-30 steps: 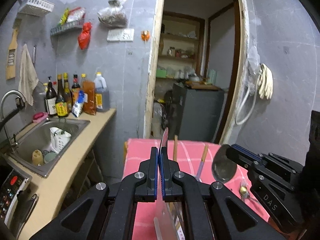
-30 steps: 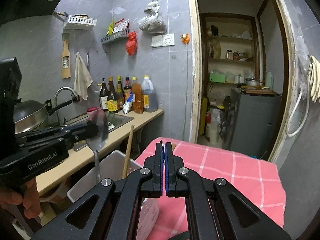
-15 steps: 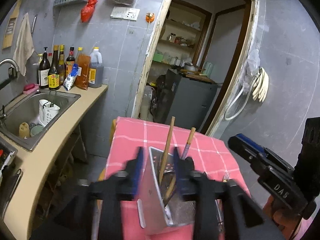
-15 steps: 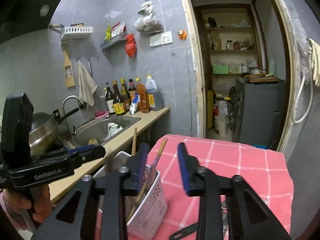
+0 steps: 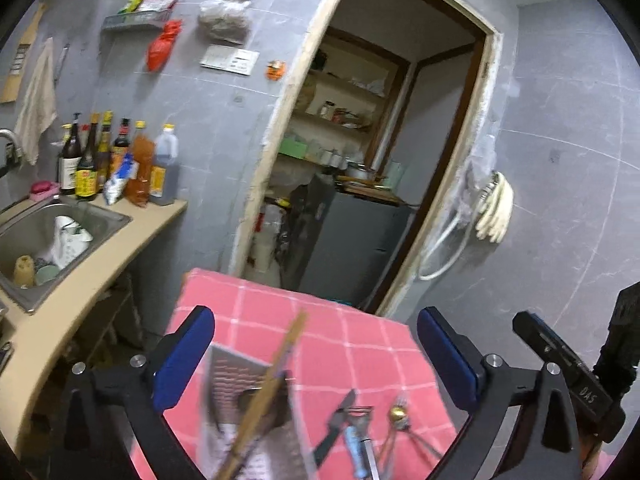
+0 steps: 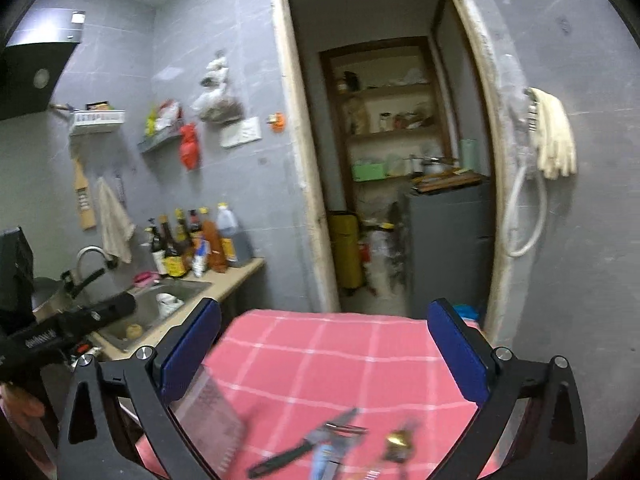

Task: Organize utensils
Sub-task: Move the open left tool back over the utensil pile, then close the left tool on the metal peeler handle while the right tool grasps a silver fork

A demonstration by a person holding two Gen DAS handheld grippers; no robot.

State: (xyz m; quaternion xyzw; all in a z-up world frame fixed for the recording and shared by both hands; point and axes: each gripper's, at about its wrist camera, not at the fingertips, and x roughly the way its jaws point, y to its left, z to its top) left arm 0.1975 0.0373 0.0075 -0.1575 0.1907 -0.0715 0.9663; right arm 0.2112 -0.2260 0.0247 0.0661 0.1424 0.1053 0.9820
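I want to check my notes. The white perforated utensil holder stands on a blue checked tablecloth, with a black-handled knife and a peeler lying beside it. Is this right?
Not quite: the checked tablecloth is pink, not blue, as both wrist views show. The rest holds: the white perforated utensil holder stands on it, with the black-handled knife and the peeler lying beside it.

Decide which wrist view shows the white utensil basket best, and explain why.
The left wrist view: the utensil basket sits between that gripper's fingers, its perforated wall and a wooden stick inside showing. The right wrist view catches only a blurred part of it, behind a finger.
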